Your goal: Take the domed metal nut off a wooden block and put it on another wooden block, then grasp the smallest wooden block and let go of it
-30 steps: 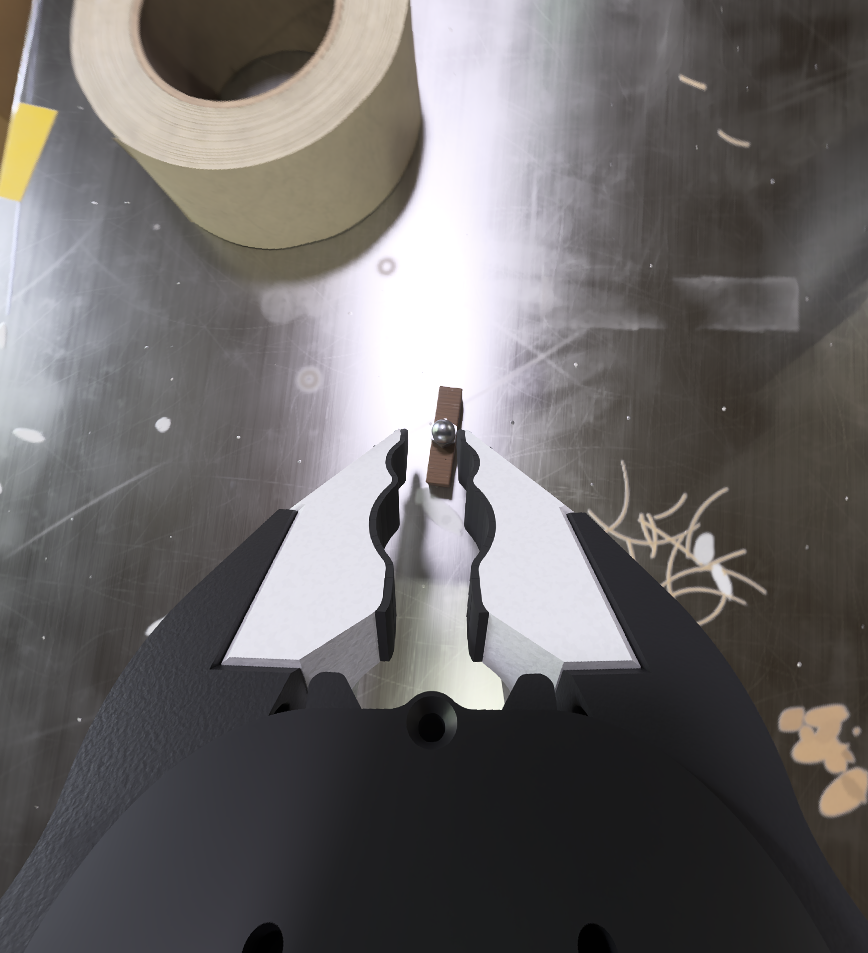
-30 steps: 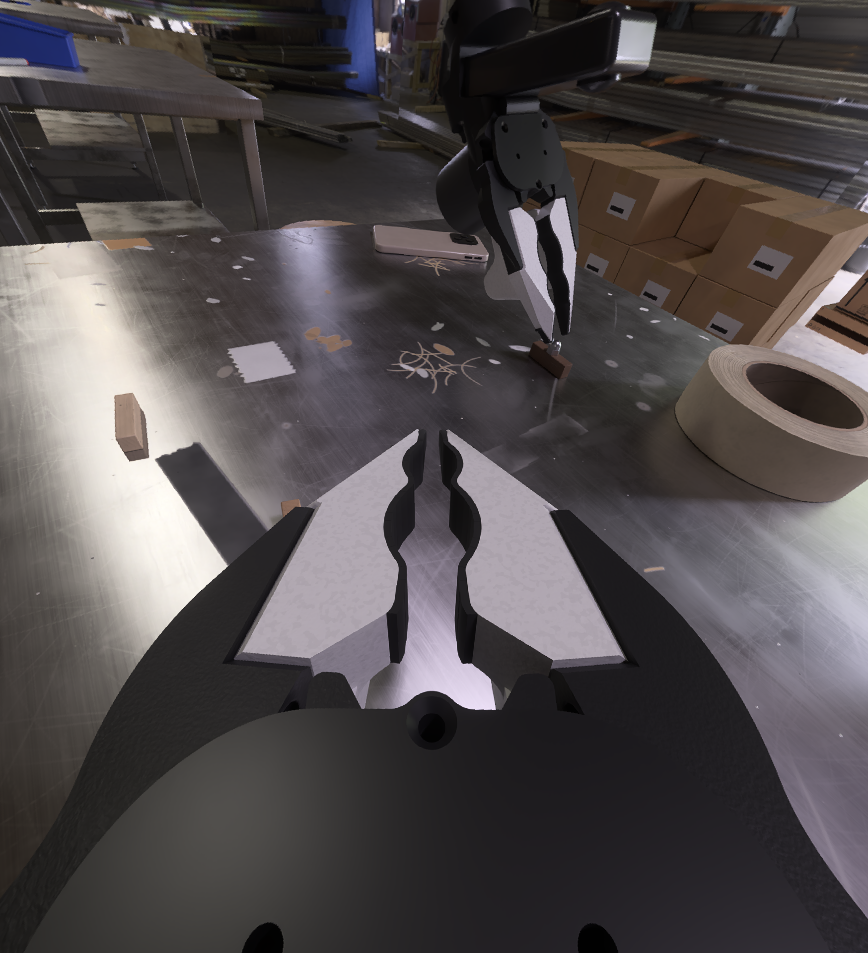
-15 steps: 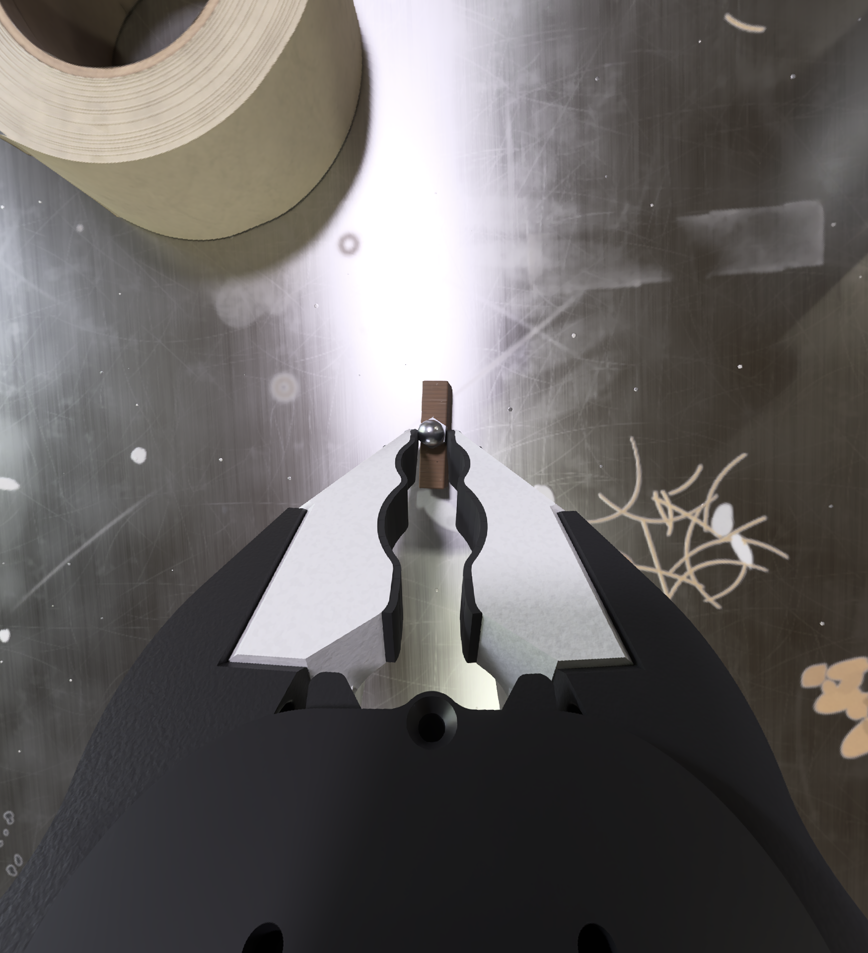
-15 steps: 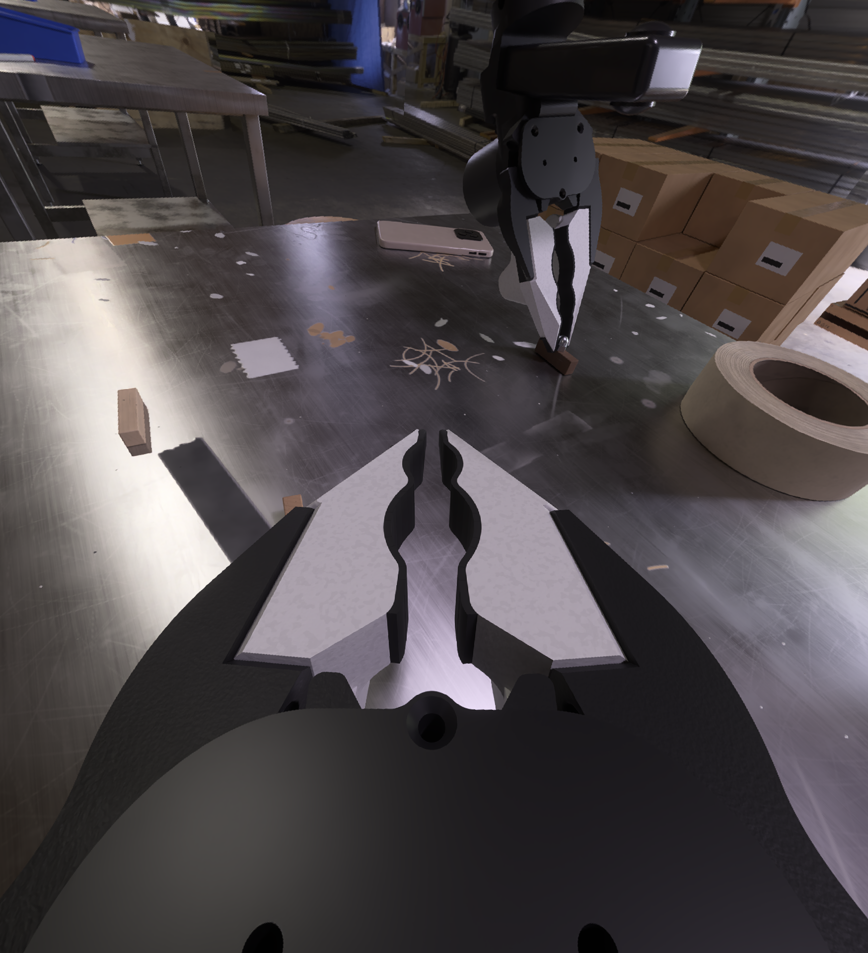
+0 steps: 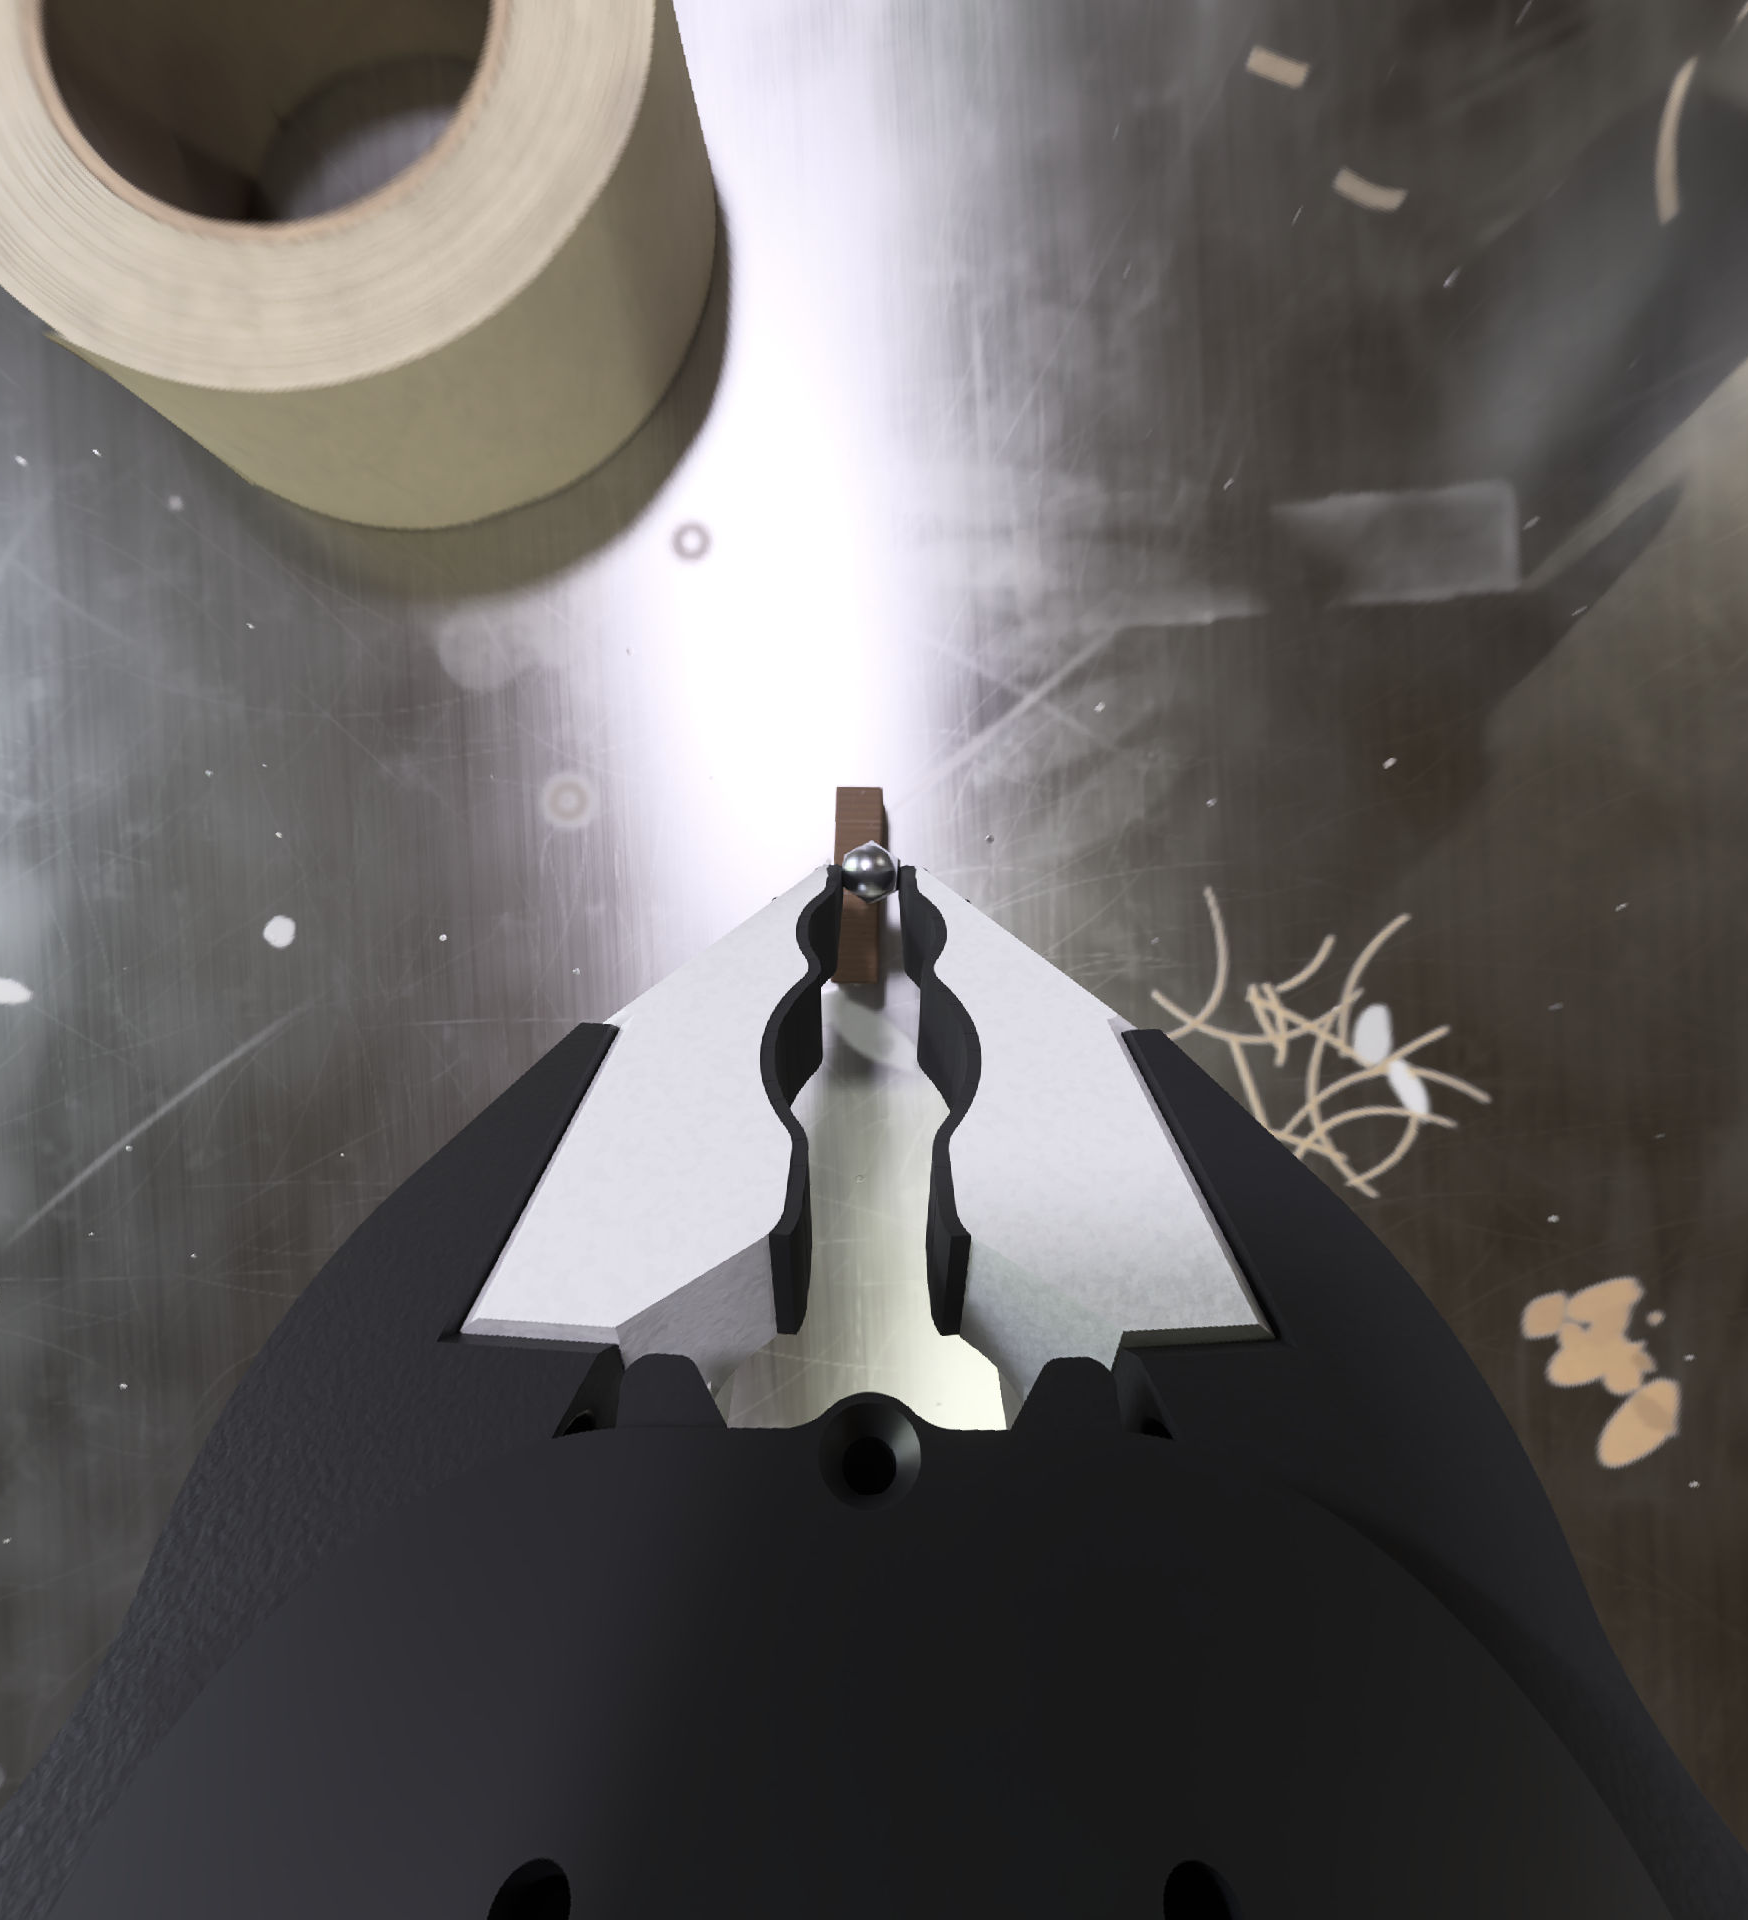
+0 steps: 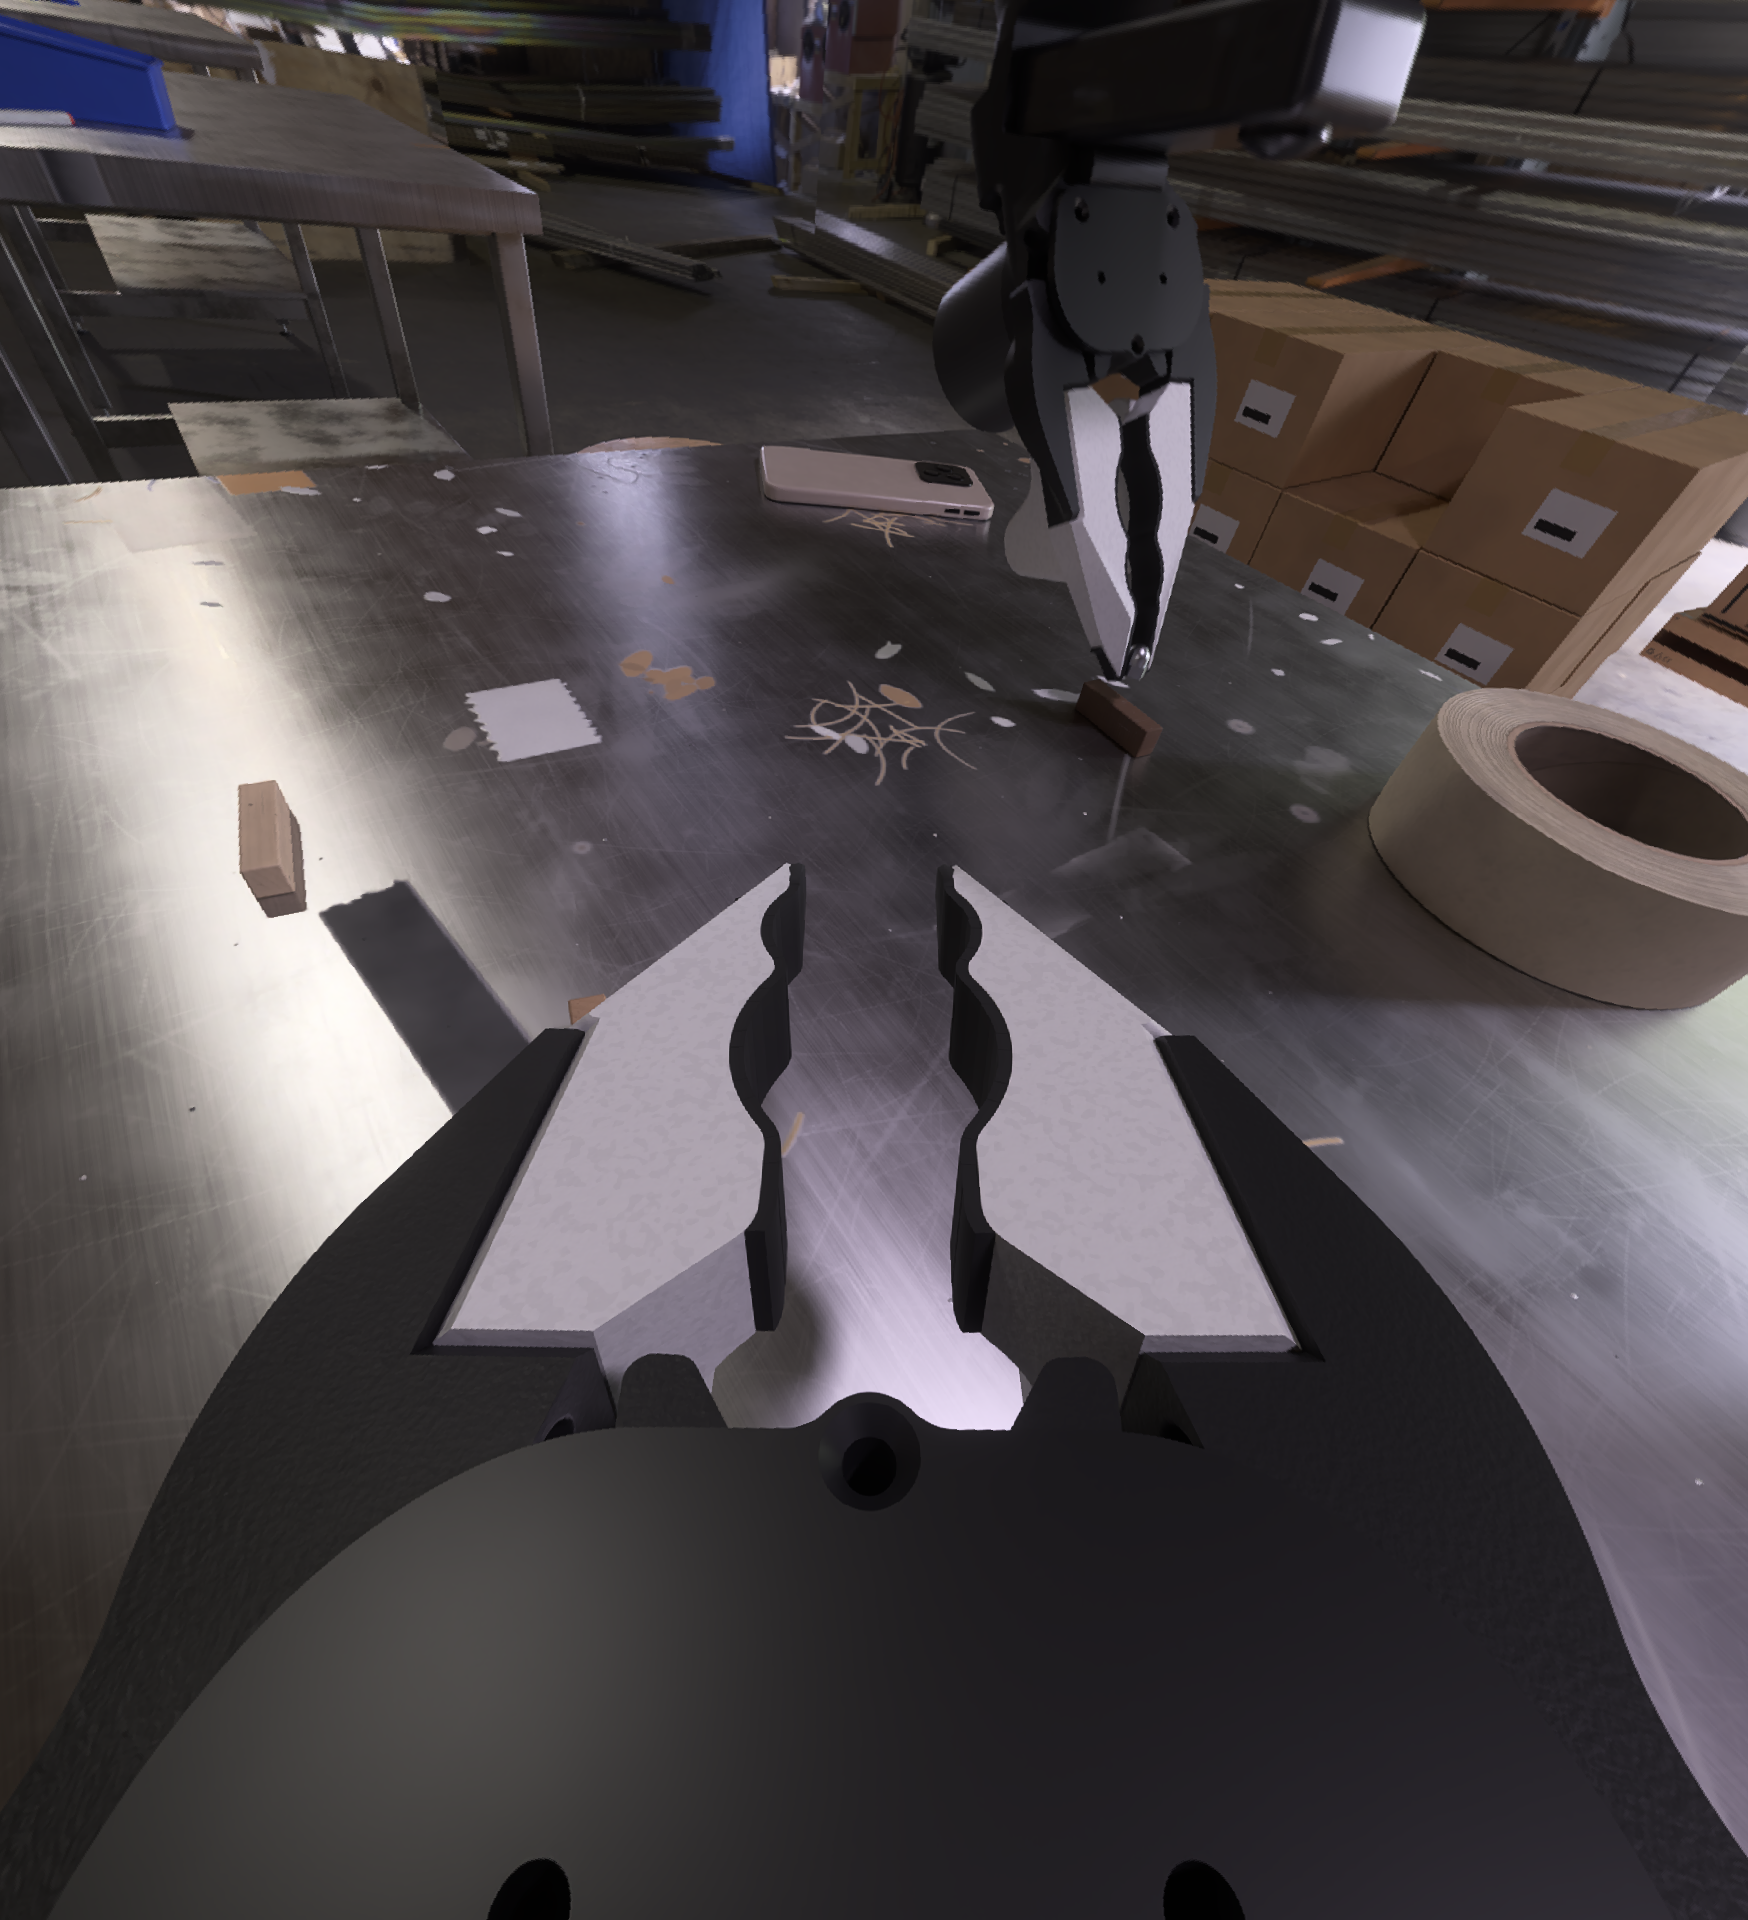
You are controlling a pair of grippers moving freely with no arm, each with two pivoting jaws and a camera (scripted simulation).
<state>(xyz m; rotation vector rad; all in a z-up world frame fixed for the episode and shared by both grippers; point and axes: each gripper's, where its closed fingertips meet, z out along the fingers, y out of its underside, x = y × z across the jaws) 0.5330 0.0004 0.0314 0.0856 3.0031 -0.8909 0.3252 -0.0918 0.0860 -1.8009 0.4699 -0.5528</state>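
Note:
My left gripper (image 5: 867,885) is shut on the domed metal nut (image 5: 868,867) at its fingertips. It points down over a dark brown wooden block (image 5: 857,819). In the right wrist view the left gripper (image 6: 1125,665) holds the nut (image 6: 1141,655) just above that block (image 6: 1119,719). My right gripper (image 6: 870,883) is open and empty, low over the metal table. A light wooden block (image 6: 267,847) stands to its left. A tiny wooden block (image 6: 585,1006) peeks out beside its left finger.
A wide roll of tan tape (image 6: 1618,852) lies right of the dark block; it also shows in the left wrist view (image 5: 330,260). A pale phone (image 6: 875,483) lies at the table's far edge. Cardboard boxes (image 6: 1472,499) are stacked beyond the table.
My left gripper has closed on the nut and lifted it a little off the dark block. My right gripper's fingers have opened from nearly shut.

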